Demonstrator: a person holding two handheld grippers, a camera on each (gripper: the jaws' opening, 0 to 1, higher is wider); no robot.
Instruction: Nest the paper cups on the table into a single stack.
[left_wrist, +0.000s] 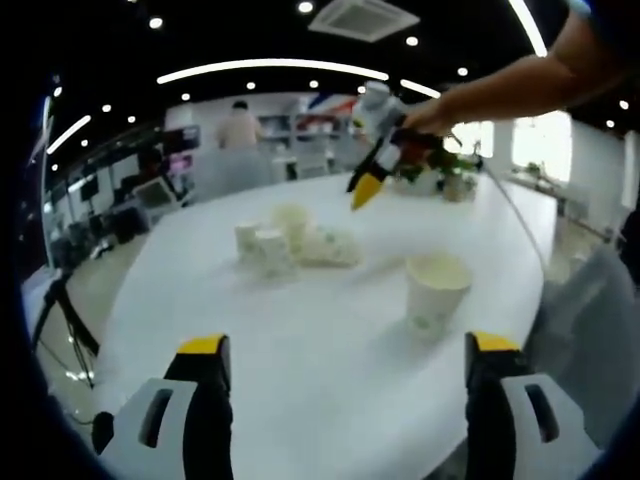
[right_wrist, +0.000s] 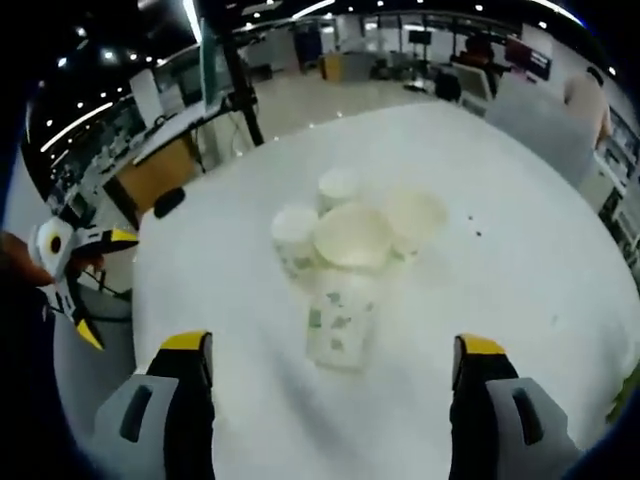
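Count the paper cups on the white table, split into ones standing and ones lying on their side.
Standing white paper cups: 4
White paper cup lying on its side: 1
Total: 5

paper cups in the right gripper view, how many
5 visible: lying cup nearest the right claw, large cup centre, cup left, cup behind, cup right. More may hide behind.
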